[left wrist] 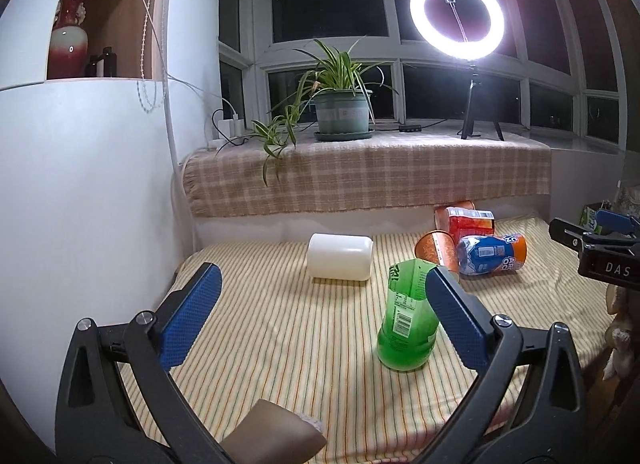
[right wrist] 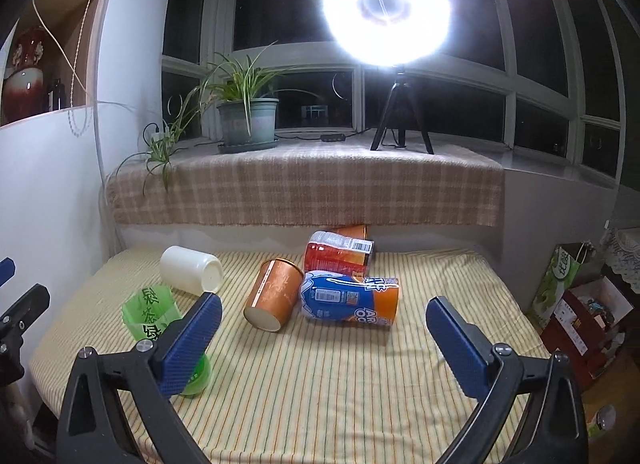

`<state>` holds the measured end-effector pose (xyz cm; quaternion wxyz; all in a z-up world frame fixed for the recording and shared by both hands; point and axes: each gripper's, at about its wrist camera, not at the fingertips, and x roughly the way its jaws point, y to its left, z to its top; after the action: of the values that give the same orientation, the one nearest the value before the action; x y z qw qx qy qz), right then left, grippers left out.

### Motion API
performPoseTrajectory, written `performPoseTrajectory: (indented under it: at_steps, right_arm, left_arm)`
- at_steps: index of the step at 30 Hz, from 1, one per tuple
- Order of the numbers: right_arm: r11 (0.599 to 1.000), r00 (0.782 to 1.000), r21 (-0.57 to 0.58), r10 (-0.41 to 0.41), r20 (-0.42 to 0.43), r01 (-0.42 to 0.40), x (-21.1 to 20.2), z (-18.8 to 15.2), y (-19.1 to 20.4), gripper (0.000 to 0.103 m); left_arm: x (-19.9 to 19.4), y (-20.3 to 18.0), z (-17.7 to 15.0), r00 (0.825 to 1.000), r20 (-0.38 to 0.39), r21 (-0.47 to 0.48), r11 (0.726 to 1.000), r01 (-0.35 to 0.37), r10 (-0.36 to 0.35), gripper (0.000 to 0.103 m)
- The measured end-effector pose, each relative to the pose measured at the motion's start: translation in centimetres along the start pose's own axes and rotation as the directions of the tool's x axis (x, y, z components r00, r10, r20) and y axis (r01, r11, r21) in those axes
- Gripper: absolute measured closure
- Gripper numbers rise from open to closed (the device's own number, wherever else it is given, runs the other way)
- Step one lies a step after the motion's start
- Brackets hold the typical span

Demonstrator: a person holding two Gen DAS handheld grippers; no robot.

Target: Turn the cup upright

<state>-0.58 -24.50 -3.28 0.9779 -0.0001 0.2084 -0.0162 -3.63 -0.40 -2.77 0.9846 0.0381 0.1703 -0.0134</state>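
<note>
Several cups are strewn over the striped cloth [right wrist: 340, 384] that covers the worktop, most of them tipped over, which fits a task of setting them on their bases. The white cup [left wrist: 340, 256] lies on its side toward the back left; the copper cup [right wrist: 272, 296] leans on its side with its pale end toward the camera; the blue and orange cup [right wrist: 352, 298] lies just beside it, touching it, and the red cup [right wrist: 340, 254] lies behind, against the wall under the sill. The green cup [left wrist: 406, 328] alone stands on end, though which end is down I cannot tell; I judge it already dealt with.

The left gripper [left wrist: 320, 316] hangs above the cloth with its jaws spread wide, holding nothing; its right pad overlaps the green cup in view, contact unclear. The right gripper [right wrist: 324, 340] likewise has jaws wide apart and empty, aimed toward the copper and blue cups, probably the next candidates.
</note>
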Motion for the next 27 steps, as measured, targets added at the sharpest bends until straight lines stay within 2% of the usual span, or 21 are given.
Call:
performPoseTrajectory:
  at_steps: [27]
  right_arm:
    - [1.0, 1.0, -0.001, 0.001, -0.003, -0.001, 0.23, 0.19, -0.07, 0.0]
  left_arm:
    - [0.16, -0.06, 0.31, 1.0, 0.003, -0.008, 1.0, -0.005, 0.005, 0.0]
